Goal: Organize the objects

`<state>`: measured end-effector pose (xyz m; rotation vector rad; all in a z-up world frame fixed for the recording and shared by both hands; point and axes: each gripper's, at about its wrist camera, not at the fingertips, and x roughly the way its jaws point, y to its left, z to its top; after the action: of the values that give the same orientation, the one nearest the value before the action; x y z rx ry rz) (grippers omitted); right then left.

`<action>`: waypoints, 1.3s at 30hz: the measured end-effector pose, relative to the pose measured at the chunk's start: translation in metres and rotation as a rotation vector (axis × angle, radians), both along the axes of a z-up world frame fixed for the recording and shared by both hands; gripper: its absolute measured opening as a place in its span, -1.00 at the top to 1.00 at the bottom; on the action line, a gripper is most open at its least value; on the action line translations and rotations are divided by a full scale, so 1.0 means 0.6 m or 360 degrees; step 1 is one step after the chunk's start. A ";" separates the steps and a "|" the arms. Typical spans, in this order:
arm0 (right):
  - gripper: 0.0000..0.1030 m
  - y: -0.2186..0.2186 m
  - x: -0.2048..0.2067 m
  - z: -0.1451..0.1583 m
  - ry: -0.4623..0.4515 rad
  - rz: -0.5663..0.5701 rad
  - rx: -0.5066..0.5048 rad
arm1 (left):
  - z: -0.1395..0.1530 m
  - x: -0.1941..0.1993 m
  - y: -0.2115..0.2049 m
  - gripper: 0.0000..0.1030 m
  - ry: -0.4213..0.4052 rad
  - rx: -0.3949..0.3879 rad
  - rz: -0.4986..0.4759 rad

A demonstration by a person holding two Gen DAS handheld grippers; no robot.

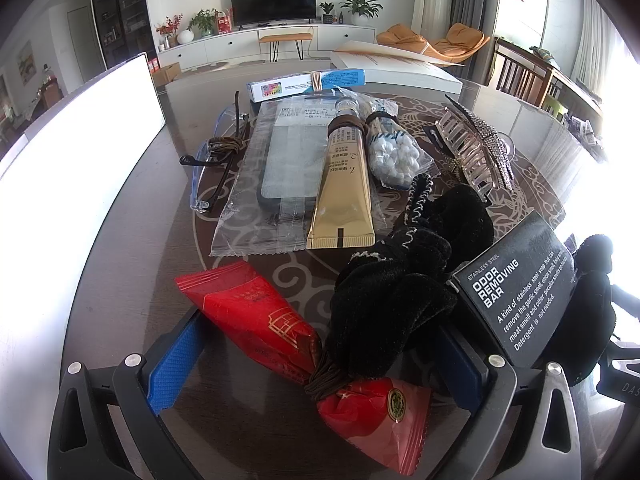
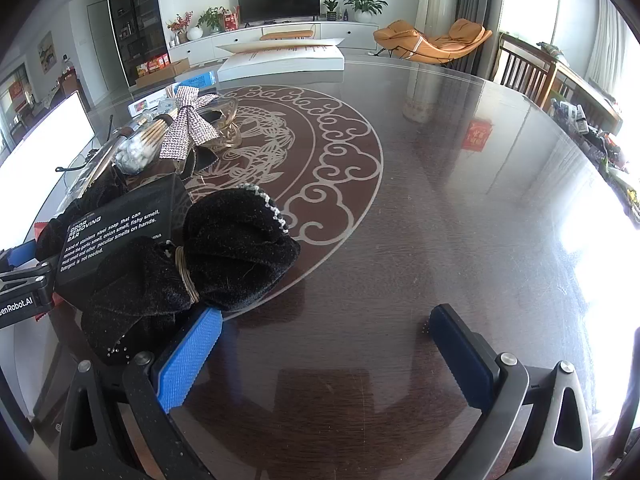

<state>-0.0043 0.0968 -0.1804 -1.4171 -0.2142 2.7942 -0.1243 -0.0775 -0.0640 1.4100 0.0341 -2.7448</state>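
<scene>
Table (image 2: pixel 440 200) dark, glossy, cloud-patterned.

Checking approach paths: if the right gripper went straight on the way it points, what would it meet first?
Probably bare table: the right gripper is open over clear tabletop, the black bow just off its left finger.

The black box (image 1: pixel 516 284) just ahead of the left tongs' (image 1: pixel 320 364) right finger carries white print: "STAINLESS STEEL", then large "ODOR REMOVING BAR", then smaller lines, "A kind of stainless steel soap that can remove the garlic smell, onion smell, fishy smell, meat smell and other peculiar smells on hands. Detergent is not needed." The same box (image 2: pixel 116 228) shows this text ahead and left of the right tongs (image 2: pixel 324 360). At the far left edge of the right wrist view, the left tool's body (image 2: pixel 16 304) reads "enRobot.AI", its start cut off. The gold tube's (image 1: pixel 340 188) print is too small to read.
</scene>
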 end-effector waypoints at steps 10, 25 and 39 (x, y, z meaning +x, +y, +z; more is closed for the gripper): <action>-1.00 0.000 0.003 0.006 0.0004 0.0006 0.0007 | 0.000 0.000 0.000 -1.00 0.0000 0.0001 -0.0004; -1.00 0.000 0.003 0.006 0.0004 0.0005 0.0008 | 0.000 0.001 0.000 -1.00 0.0001 0.0001 -0.0009; -1.00 0.001 0.006 0.014 0.0006 0.0019 0.0023 | -0.001 0.000 0.000 -1.00 0.0001 0.0001 -0.0014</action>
<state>-0.0009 0.0972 -0.1720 -1.4121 -0.2433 2.7987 -0.1242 -0.0775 -0.0645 1.4131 0.0290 -2.7527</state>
